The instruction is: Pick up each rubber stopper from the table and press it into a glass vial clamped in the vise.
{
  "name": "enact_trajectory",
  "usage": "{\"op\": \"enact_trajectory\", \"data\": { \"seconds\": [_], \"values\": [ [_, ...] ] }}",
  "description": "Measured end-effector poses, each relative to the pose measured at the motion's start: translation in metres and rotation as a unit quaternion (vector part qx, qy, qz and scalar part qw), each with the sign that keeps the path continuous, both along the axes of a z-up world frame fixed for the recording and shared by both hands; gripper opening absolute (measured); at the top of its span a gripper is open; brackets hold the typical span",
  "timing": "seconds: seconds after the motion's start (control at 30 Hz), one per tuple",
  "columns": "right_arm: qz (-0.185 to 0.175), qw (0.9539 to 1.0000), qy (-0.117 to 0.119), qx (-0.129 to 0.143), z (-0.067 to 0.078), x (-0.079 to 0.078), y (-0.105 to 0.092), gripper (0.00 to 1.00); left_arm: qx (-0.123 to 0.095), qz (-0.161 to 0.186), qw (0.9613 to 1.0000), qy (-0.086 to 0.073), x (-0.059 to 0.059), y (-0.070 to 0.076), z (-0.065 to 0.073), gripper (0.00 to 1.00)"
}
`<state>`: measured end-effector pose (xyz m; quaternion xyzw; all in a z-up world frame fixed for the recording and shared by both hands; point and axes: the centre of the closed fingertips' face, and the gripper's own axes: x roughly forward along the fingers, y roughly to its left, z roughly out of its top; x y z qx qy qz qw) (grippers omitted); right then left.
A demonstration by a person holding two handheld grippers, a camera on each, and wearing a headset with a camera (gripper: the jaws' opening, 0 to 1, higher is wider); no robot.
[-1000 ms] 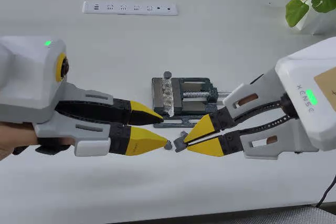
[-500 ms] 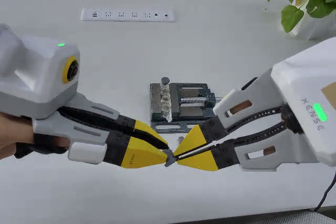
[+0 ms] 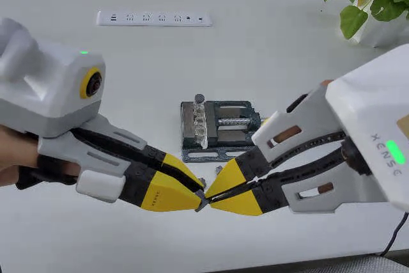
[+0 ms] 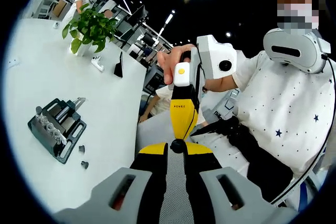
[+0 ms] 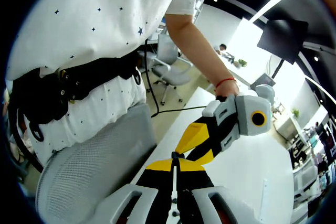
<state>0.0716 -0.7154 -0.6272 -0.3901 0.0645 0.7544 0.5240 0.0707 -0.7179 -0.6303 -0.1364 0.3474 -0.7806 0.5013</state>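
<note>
head view: left gripper grasps the rubber stopper; right gripper fingers, clenched, touch it. best squared before the vial.

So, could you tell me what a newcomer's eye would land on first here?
The two yellow-tipped grippers meet tip to tip in the foreground: the left gripper pinches a small dark rubber stopper and the right gripper touches it. Behind them, a dark vise clamps a row of glass vials, the farthest already stoppered.
</note>
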Motion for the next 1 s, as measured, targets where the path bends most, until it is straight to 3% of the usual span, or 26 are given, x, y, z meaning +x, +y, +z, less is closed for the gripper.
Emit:
{"op": "enact_trajectory", "data": {
  "seconds": [0.53, 0.83, 0.97, 1.0],
  "values": [
    [0.011, 0.9997, -0.013, -0.015, -0.003, -0.002, 0.000, 0.00, 0.019, -0.021, 0.9994, 0.018, -0.005, 0.000, -0.003, 0.10],
    [0.017, 0.9994, -0.020, -0.025, -0.006, -0.003, -0.002, 0.00, 0.024, -0.027, 0.9989, 0.029, -0.011, -0.002, -0.003, 0.06],
    [0.018, 0.9991, -0.024, -0.031, -0.008, -0.002, -0.003, 0.00, 0.025, -0.022, 0.9991, 0.028, -0.010, -0.003, -0.004, 0.06],
    [0.016, 0.9990, -0.026, -0.034, -0.009, -0.001, -0.004, 0.00, 0.021, -0.017, 0.9994, 0.021, -0.008, -0.004, -0.005, 0.06]
  ]
}}
